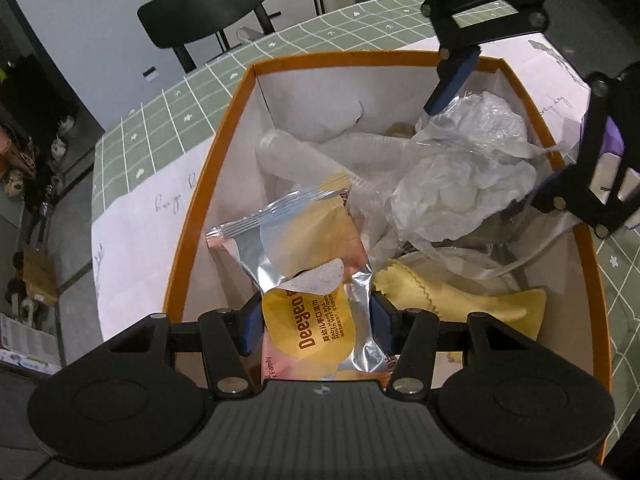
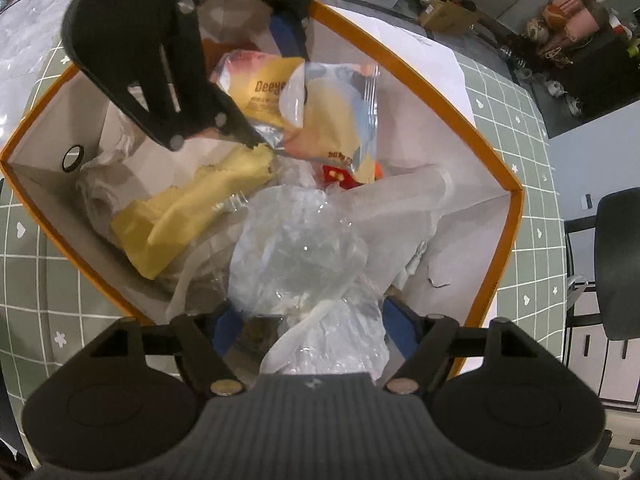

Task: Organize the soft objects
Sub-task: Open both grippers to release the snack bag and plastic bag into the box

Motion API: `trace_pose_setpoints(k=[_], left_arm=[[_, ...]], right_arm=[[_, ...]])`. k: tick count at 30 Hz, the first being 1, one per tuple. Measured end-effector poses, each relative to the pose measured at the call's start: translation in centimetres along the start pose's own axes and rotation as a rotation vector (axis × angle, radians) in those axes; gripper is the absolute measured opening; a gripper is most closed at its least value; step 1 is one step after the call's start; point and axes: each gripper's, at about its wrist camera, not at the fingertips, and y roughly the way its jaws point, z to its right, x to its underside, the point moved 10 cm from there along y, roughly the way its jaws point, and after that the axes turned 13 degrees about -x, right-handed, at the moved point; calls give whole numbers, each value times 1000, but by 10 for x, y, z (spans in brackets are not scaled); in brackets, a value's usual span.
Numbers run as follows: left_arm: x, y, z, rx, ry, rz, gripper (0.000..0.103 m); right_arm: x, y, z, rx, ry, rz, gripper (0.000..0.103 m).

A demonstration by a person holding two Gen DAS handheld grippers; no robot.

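Note:
My left gripper [image 1: 316, 328] is shut on a silver and yellow wet wipes pack [image 1: 304, 280] and holds it over the near end of an orange-rimmed white box [image 1: 208, 184]. My right gripper [image 2: 310, 328] is shut on a clear plastic bag of white tissue [image 2: 308, 256], held over the same box [image 2: 472, 136]. The bag also shows in the left wrist view [image 1: 460, 176], with the right gripper [image 1: 480, 140] around it. The wipes pack shows in the right wrist view [image 2: 320, 112] at the far end, with the left gripper [image 2: 264, 108] on it.
Inside the box lie a yellow cloth [image 1: 460, 300], clear plastic cups [image 1: 304, 156] and other wrappers. The box stands on a white sheet [image 1: 132, 232] over a green checked tablecloth [image 1: 160, 120]. A black chair [image 1: 208, 4] stands beyond the table.

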Motion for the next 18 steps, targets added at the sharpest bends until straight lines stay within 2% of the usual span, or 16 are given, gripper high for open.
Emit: trace_pose_setpoints(k=[11, 16, 18], left_arm=[[1, 6, 1, 3, -11, -9, 64], [2, 4, 2, -4, -9, -7, 64], [3, 4, 2, -6, -8, -7, 64]], right_arm=[[2, 1, 7, 83, 30, -32, 88], [6, -1, 26, 183, 61, -45, 90], [7, -6, 35, 258, 63, -45, 90]])
